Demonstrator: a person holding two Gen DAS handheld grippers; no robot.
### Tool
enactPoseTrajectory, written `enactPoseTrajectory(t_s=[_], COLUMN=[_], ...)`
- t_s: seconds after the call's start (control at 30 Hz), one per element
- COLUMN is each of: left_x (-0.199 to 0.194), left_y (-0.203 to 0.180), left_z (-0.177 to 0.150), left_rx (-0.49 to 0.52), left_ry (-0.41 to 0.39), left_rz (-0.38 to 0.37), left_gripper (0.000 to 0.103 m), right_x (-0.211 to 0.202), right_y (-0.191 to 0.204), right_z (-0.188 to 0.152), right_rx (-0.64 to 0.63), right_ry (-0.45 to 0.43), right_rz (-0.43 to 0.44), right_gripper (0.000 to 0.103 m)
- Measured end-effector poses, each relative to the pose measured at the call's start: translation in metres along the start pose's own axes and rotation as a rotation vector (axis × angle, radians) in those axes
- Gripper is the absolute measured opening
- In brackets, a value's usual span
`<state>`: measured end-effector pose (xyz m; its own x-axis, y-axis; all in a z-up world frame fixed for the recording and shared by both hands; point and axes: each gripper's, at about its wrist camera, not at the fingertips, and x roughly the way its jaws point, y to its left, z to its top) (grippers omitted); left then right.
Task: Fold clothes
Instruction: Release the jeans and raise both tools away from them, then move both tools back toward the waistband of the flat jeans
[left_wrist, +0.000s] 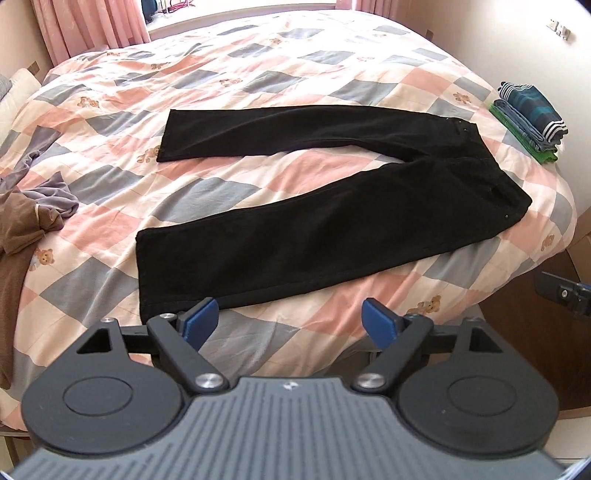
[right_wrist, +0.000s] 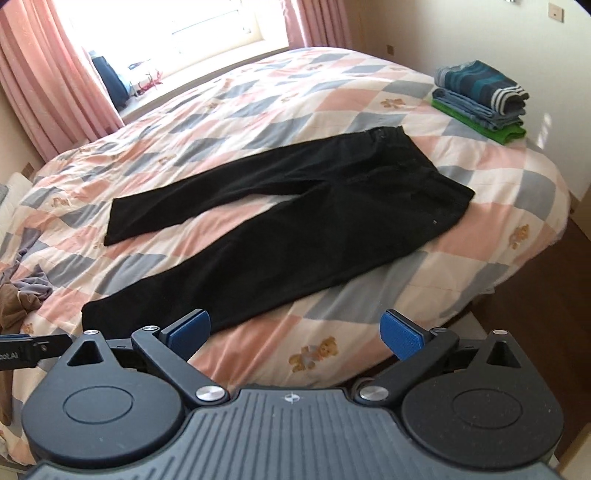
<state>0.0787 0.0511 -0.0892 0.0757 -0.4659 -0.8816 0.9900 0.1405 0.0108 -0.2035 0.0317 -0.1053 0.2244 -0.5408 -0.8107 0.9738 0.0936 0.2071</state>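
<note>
The black trousers (left_wrist: 314, 206) lie flat on the bed (left_wrist: 258, 74), legs running leftward from the waistband; the near cuff sits just ahead of the left hand-held gripper (left_wrist: 291, 319); both it and the right hand-held gripper (right_wrist: 295, 328) are spread, holding nothing.

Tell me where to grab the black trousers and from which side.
Take the trousers by the near leg's hem, coming from the bed's near edge. They lie flat with legs spread, and that hem lies just ahead of the open left gripper.

Left gripper (left_wrist: 290, 319): jaws spread wide, blue pads (left_wrist: 201, 319) empty, held level. Right gripper (right_wrist: 295, 332): likewise wide apart, nothing between fingers, touching nothing.
</note>
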Motion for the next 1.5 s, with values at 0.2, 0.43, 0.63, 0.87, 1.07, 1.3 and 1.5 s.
enactPoseTrajectory(t_s=[0.2,0.43,0.63,0.87,1.07,1.3,1.5], left_x=[-0.011,-0.016,-0.011,0.0,0.011,0.03,0.06], left_y=[0.004,0.009,0.013,0.014,0.014,0.015,0.013], left_z=[-0.003,-0.003,-0.001,0.002,0.009,0.021,0.04], left_rx=[0.009,0.007,0.004,0.006,0.001,-0.039,-0.11], left_ry=[-0.017,-0.025,-0.014,0.007,0.034,0.078,0.132], left_rz=[-0.013,-0.016,-0.011,-0.008,-0.001,0.01,0.031], left_gripper=[0.087,0.089,0.09,0.09,0.09,0.091,0.091], right_x=[-0.008,-0.011,-0.003,0.008,0.019,0.039,0.074], right_y=[0.004,0.014,0.02,0.021,0.022,0.019,0.009], right_z=[-0.001,0.003,0.005,0.006,0.011,0.03,0.062], right_rx=[-0.001,-0.022,-0.03,-0.022,-0.018,-0.04,-0.115], right_ry=[-0.008,-0.012,0.004,0.025,0.046,0.077,0.118], right_rz=[-0.011,-0.015,-0.016,-0.023,-0.025,-0.029,-0.046], right_gripper=[0.101,0.101,0.101,0.101,0.101,0.101,0.101])
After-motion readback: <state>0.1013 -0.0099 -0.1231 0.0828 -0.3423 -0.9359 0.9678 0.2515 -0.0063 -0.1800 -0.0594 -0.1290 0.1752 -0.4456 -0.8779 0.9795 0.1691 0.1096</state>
